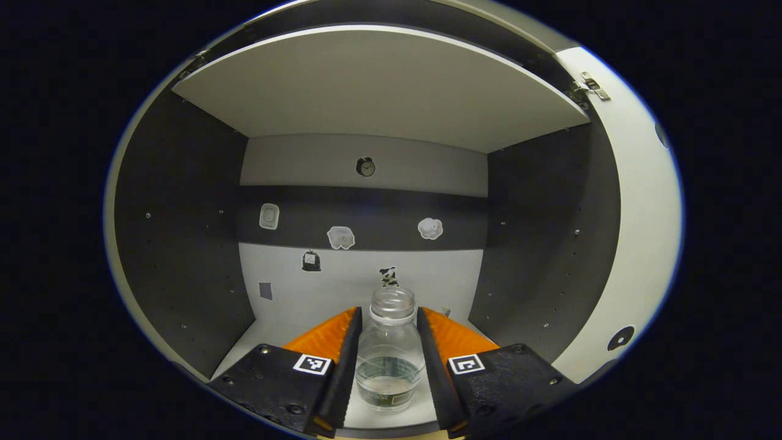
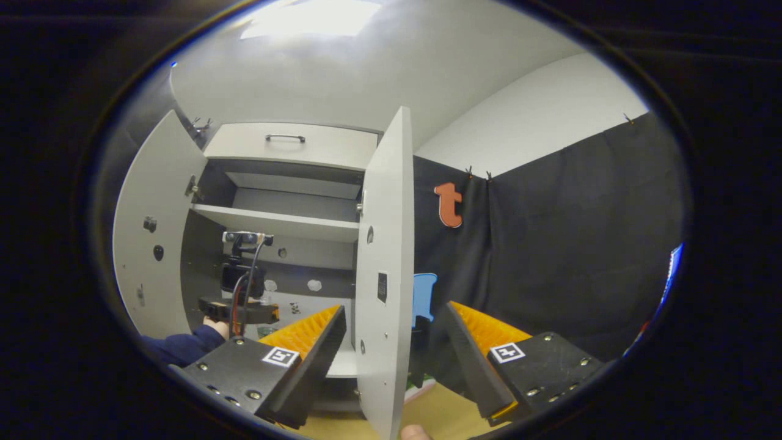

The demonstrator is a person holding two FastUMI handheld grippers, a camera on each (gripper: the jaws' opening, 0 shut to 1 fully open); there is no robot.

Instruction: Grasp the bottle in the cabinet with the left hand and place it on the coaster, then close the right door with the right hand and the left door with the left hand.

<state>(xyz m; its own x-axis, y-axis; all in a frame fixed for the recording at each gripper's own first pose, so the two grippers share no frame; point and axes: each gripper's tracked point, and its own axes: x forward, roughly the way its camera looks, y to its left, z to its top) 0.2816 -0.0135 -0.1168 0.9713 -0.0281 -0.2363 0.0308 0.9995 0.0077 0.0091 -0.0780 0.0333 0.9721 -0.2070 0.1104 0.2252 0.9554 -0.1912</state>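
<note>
Now your left hand-held gripper (image 1: 388,348) brackets the clear bottle (image 1: 390,351) standing on the cabinet shelf (image 1: 287,305), fingers not visibly pressing yet, so squeeze evenly on its body, then lift straight out; your right hand-held gripper (image 2: 391,342) waits open beside the right door (image 2: 385,275).

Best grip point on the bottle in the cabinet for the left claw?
Take the bottle across its straight-walled body, below the neck, coming in level from the open cabinet front. It stands upright on the cabinet floor, and the left claw already has a finger on each side. The narrower neck would probably give less hold.
</note>
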